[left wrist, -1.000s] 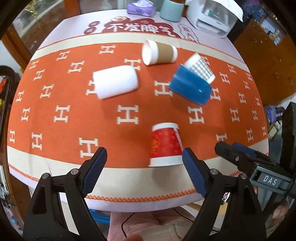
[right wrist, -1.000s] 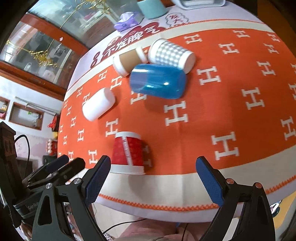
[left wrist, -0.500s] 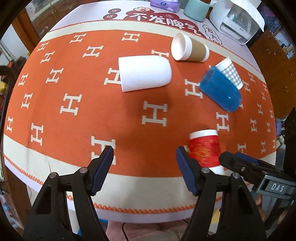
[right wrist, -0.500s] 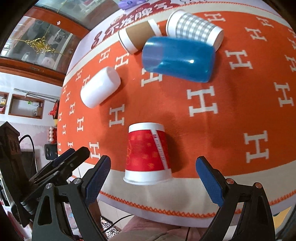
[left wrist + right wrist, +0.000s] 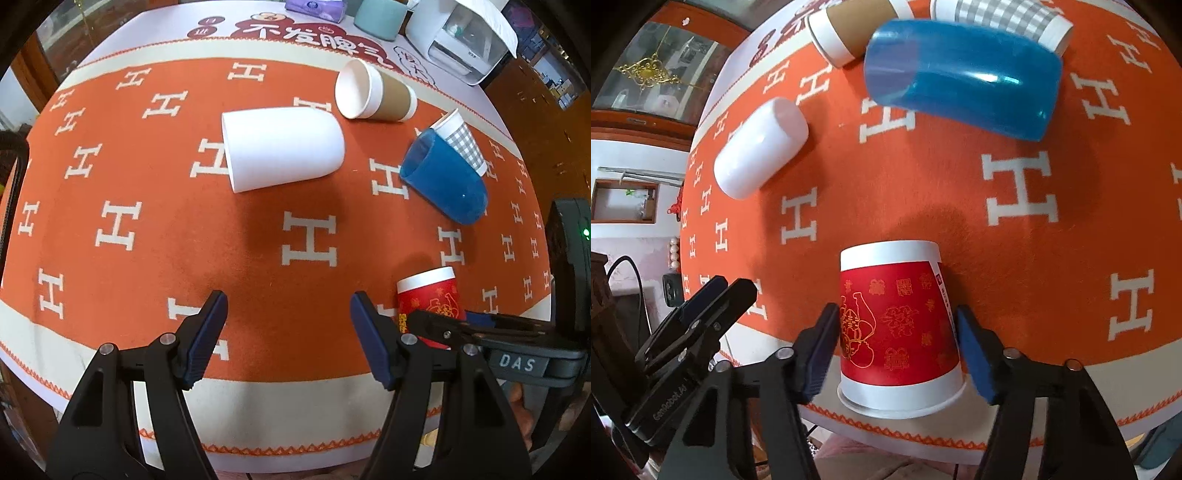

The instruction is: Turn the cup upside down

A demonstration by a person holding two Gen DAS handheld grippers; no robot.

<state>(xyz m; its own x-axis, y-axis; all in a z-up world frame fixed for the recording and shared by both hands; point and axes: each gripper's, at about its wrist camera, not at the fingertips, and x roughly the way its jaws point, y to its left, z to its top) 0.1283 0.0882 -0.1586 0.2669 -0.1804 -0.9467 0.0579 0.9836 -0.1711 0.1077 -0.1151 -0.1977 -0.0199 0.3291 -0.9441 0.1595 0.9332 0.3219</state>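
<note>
A red paper cup (image 5: pixel 897 325) with gold print stands upside down near the table's front edge; it also shows in the left wrist view (image 5: pixel 430 301). My right gripper (image 5: pixel 895 339) has its blue pads against both sides of the cup. My left gripper (image 5: pixel 288 332) is open and empty over the orange cloth, left of the red cup. A white cup (image 5: pixel 282 147) lies on its side ahead of the left gripper.
A blue cup (image 5: pixel 960 77), a grey checked paper cup (image 5: pixel 1004 16) and a brown-sleeved paper cup (image 5: pixel 849 26) lie on their sides further back. A white appliance (image 5: pixel 465 40), a teal cup (image 5: pixel 380 16) and a purple tissue pack (image 5: pixel 314 5) stand at the far edge.
My right gripper has moved in around the red cup and narrowed onto its sides. My left gripper has shifted left and forward, staying open.
</note>
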